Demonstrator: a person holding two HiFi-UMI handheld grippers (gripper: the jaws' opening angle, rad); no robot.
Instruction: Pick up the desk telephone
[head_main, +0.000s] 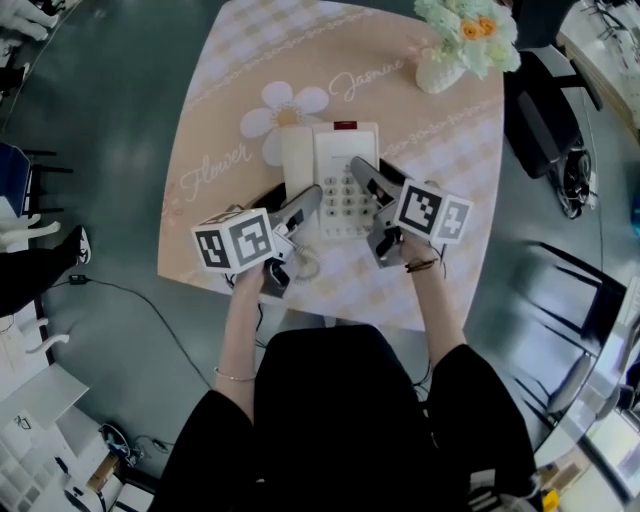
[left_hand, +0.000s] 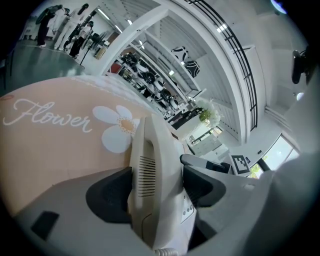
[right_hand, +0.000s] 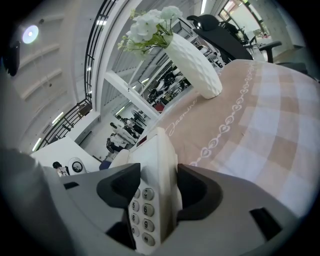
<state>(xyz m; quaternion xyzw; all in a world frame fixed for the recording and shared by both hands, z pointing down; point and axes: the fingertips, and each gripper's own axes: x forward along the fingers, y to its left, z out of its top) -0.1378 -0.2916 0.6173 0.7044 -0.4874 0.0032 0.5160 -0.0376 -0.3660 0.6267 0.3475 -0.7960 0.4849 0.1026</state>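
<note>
Left hand-held gripper (left_hand: 156, 189) was clamped on the handset side of the cream plastic desk telephone (head_main: 345, 180), mid-table on the peach flower-print tablecloth (head_main: 225, 125): pale keys, dark red strip up top. Right hand-held gripper (right_hand: 156, 189) was gripping its keypad edge. Both grippers hid the phone's near end

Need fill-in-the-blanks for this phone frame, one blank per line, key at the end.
1. The left tool is clamped on the desk telephone's ____.
2. The right tool grips the telephone's edge beside its ____.
3. The white vase on the table holds ____.
Missing: handset; keypad; flowers.
</note>
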